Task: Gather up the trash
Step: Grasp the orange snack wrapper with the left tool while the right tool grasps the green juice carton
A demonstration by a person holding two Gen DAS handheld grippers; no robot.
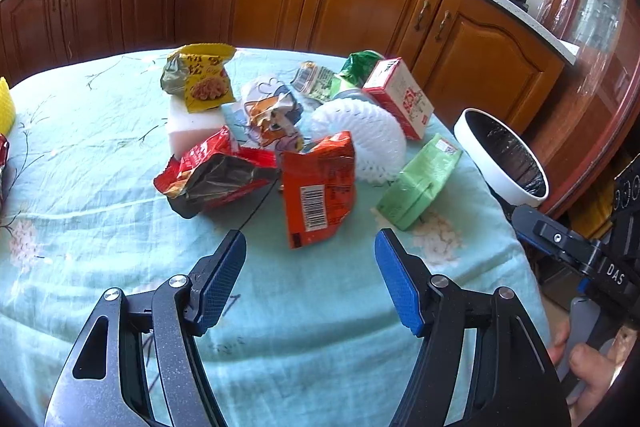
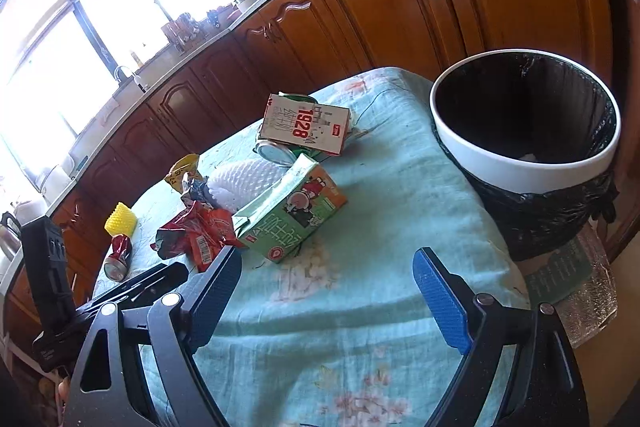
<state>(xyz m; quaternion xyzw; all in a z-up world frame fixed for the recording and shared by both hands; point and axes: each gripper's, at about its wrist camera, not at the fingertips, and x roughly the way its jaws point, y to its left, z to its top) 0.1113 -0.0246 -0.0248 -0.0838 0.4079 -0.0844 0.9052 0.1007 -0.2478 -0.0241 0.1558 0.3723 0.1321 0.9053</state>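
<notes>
The left gripper (image 1: 310, 243) stands with its jaws wide apart and nothing between them; its blue pads (image 1: 222, 285) hang above bare cloth near the table's near edge, touching nothing. The right gripper (image 2: 326, 267) is spread wider, also empty, its blue pads (image 2: 440, 301) clear of the cloth near the table's right edge.

The trash lies heaped around the middle of the table (image 1: 80, 155), which is covered with a pale green flowered cloth. Nearest the left gripper is an orange-red wrapper (image 1: 318, 187) showing a barcode, and beside it a crumpled red foil bag (image 1: 212, 175) with its silver lining exposed. Behind these sits a white foam block (image 1: 192, 127) with a yellow snack bag (image 1: 202, 77) leaning on it, then a crushed cartoon-printed wrapper (image 1: 272, 115) and a white foam fruit net (image 1: 362, 135). A red and white carton (image 1: 398, 95) rests tilted toward the far right corner, over a metal can (image 2: 276, 153) lying on its side. A green drink carton (image 2: 292, 215) lies near the right edge, closest to the right gripper. Near the left edge are a yellow foam net (image 2: 121, 223) and a crushed red can (image 2: 119, 255).

A white-rimmed bin (image 2: 528, 163) lined with a black bag stands just beyond the table's right edge.
</notes>
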